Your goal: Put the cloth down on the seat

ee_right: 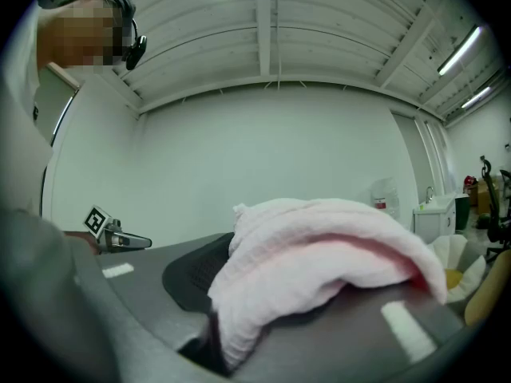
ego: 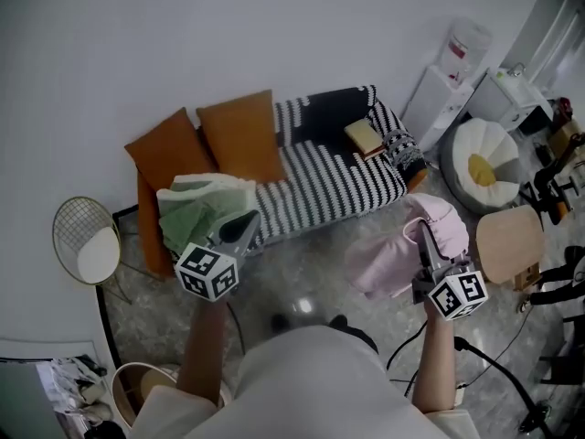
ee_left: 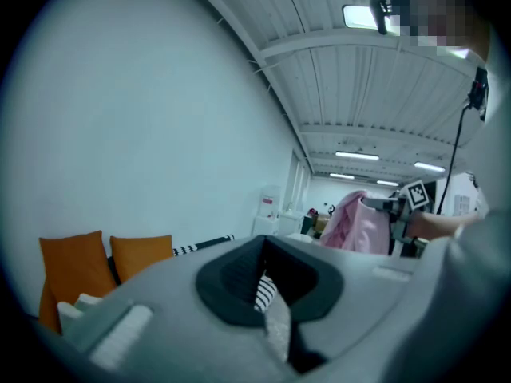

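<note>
Your right gripper [ego: 426, 243] has its jaws clamped on the pink cloth [ego: 395, 262]. The fabric is bunched over and between them, and it drapes off the side that faces the sofa [ego: 340, 179]. None of it touches the sofa yet, so the cloth hangs in the air short of the sofa's front edge, off its right-hand end.

The coming move turns on one relation. The seat lies ahead of those jaws and across to the left as you look down, with bare floor between. The sofa's long axis runs crosswise to your reach, so I judge you need to carry forward and inward, not straight ahead. The right hand is the nearer one to the sofa's open, striped stretch.

Your right forearm comes up from the lower right, with the gripper held about level and aimed over the sofa's right end.

Your left gripper [ego: 240, 228] shows a narrow gap between its jaws, with stripes and floor visible through it and nothing held. It hovers at the sofa's left part, just beside the green cloth [ego: 199, 205] that lies there in front of the orange cushions [ego: 239, 135]. That end looks taken, so the middle of the sofa is probably the better landing place.
</note>
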The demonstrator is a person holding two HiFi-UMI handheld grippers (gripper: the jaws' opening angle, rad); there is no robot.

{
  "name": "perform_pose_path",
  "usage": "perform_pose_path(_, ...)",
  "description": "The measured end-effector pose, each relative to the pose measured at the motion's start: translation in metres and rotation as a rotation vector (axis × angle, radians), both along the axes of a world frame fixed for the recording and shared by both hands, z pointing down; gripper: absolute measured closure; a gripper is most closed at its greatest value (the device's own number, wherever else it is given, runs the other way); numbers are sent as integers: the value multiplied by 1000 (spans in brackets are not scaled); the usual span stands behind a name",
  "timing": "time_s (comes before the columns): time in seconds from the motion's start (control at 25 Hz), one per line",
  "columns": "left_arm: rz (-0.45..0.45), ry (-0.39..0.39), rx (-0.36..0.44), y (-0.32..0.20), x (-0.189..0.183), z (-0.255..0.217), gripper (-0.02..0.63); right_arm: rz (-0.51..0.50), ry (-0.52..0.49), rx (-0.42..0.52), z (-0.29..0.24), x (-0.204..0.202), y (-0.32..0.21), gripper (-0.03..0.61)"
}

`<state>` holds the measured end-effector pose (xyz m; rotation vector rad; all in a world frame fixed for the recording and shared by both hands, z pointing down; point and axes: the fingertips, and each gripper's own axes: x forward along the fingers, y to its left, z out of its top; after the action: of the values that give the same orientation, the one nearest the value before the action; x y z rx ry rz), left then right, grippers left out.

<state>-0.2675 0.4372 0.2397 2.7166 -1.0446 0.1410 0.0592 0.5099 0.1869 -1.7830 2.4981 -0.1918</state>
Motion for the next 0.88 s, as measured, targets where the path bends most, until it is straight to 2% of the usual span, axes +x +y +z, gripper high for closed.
perform_pose_path(0.48,72,-16,-21,0,-37,14,614,32,-23,-4,7,-45,14,449)
perform_pose_path(0.88,87,-26,-34,-7,-41,19,615,45,-31,-23,12,-46,13,451)
